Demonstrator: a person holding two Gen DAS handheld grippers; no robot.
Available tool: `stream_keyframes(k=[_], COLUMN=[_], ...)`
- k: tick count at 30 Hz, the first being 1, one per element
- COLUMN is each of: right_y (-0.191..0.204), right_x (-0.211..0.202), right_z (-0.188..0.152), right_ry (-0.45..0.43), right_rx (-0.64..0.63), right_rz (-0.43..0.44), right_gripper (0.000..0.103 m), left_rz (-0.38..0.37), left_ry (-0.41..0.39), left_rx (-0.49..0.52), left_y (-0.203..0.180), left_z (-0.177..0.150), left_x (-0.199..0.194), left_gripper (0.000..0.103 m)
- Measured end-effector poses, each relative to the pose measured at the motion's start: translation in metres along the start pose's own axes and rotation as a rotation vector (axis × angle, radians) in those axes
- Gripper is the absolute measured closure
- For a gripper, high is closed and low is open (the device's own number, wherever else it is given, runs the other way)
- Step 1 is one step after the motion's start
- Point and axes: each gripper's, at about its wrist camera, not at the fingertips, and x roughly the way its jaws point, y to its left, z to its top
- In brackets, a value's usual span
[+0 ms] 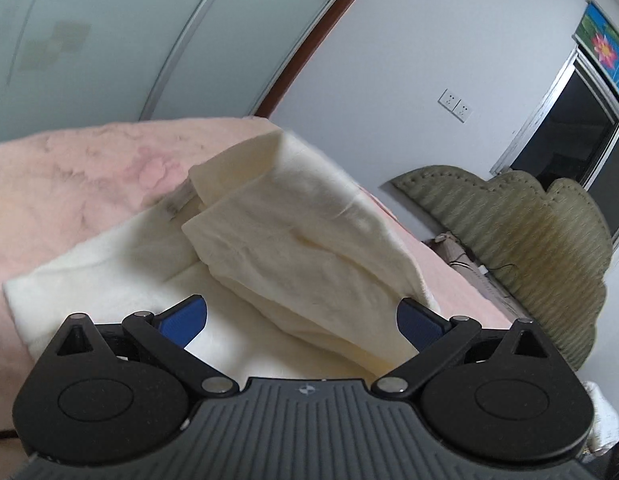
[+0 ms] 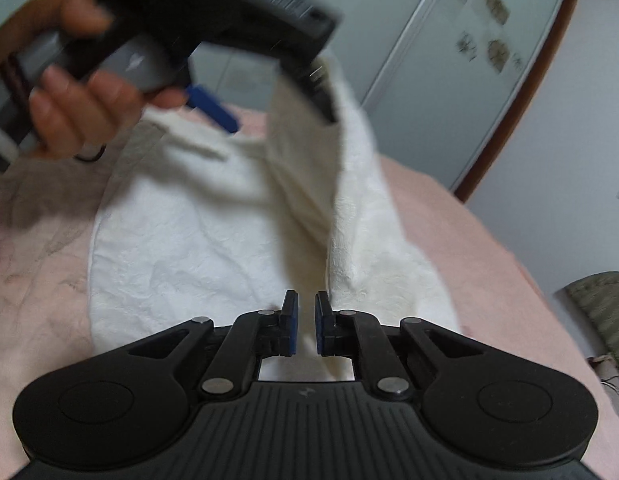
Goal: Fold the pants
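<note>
Cream pants [image 1: 293,232] lie partly folded on a pink bed cover [image 1: 69,184]. In the left wrist view my left gripper [image 1: 301,322] is open wide, and a thick fold of the pants runs between its blue pads without being pressed. In the right wrist view my right gripper [image 2: 306,326] is shut on a raised ridge of the pants [image 2: 181,240], with cloth filling the narrow slit between its pads. That ridge climbs to the left gripper, which a hand [image 2: 77,100] holds above the far end. One of its blue pads [image 2: 213,108] shows there, and cloth hides its other finger.
The pink bed cover [image 2: 469,264] surrounds the pants on all sides. A green padded headboard [image 1: 529,232] stands at the right, with a window [image 1: 569,140] behind it. Pale sliding wardrobe doors [image 1: 109,40] and wall sockets [image 1: 455,104] are beyond the bed.
</note>
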Motion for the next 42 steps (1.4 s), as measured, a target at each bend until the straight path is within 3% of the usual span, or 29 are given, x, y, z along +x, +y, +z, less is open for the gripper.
stream_keyframes(k=[4,7,9,11,12,13,14,17,18,19,21,24,27,30,33,34,35,37,38,39,40,42], right_y=[0.0,0.014,0.025,0.029,0.031,0.033,0.034,0.028,0.021,0.013,-0.009,-0.032,-0.029,-0.021,-0.019,-0.017,-0.014,-0.006,0.0,0.002,0.004,-0.002], right_x=[-0.002,0.009,0.006,0.001,0.001,0.005,0.014,0.036,0.043,0.05,0.063,0.067,0.071,0.08,0.087,0.088,0.086,0.082,0.077,0.072,0.066,0.052], right_z=[0.017,0.03,0.037,0.039,0.039,0.038,0.036,0.038,0.04,0.042,0.045,0.045,0.045,0.047,0.047,0.047,0.047,0.042,0.036,0.029,0.021,0.001], right_ry=[-0.053,-0.083,-0.141,-0.191,-0.194,-0.177,-0.159,-0.122,-0.107,-0.09,-0.056,-0.058,-0.039,-0.015,-0.011,-0.011,-0.004,0.027,0.039,0.043,0.045,0.087], right_rx=[0.021,-0.034,-0.086,-0.123,-0.136,-0.153,-0.18,-0.188,-0.149,-0.098,0.033,0.191,0.177,0.151,0.144,0.135,0.114,0.039,-0.014,-0.055,-0.092,-0.135], right_rz=[-0.049,-0.083,-0.1,-0.147,-0.174,-0.203,-0.238,-0.221,-0.187,-0.162,-0.134,-0.072,-0.085,-0.089,-0.09,-0.082,-0.08,-0.089,-0.115,-0.142,-0.17,-0.216], right_gripper=[0.086,0.077,0.077,0.071,0.045,0.007,0.0,0.001,0.009,0.036,0.076,0.08,0.081,0.081,0.08,0.08,0.08,0.067,0.058,0.037,0.031,0.031], left_rz=[-0.017,-0.008,0.012,0.016,0.014,0.013,0.009,0.006,0.007,0.003,-0.028,-0.116,-0.174,-0.186,-0.098,-0.067,-0.052,-0.022,-0.01,-0.006,-0.012,-0.016], left_ry=[0.009,0.013,0.005,0.001,0.005,0.015,0.026,0.042,0.046,0.052,0.06,0.047,0.02,0.008,-0.007,-0.005,0.001,0.025,0.03,0.03,0.029,0.027], left_rx=[-0.048,-0.041,-0.045,-0.069,-0.083,-0.093,-0.1,-0.077,-0.062,-0.053,-0.053,-0.07,-0.089,-0.141,-0.182,-0.184,-0.183,-0.184,-0.188,-0.187,-0.187,-0.185], left_y=[0.005,0.01,0.012,0.017,0.018,0.02,0.02,0.02,0.02,0.02,0.024,0.027,0.023,0.02,0.017,0.017,0.017,0.02,0.022,0.023,0.025,0.027], left_z=[-0.001,0.0,0.001,0.004,0.004,0.004,0.005,0.002,-0.001,-0.003,-0.007,-0.005,-0.001,0.005,0.008,0.01,0.011,0.014,0.016,0.018,0.018,0.018], left_x=[0.005,0.0,-0.003,-0.004,-0.003,-0.003,-0.001,-0.003,-0.004,-0.007,-0.013,-0.019,-0.015,-0.007,-0.001,0.002,0.004,0.008,0.009,0.008,0.008,0.006], left_gripper=[0.001,0.001,0.001,0.001,0.001,0.001,0.001,0.001,0.001,0.001,0.001,0.001,0.001,0.001,0.004,0.016,0.042,0.074,0.084,0.089,0.093,0.095])
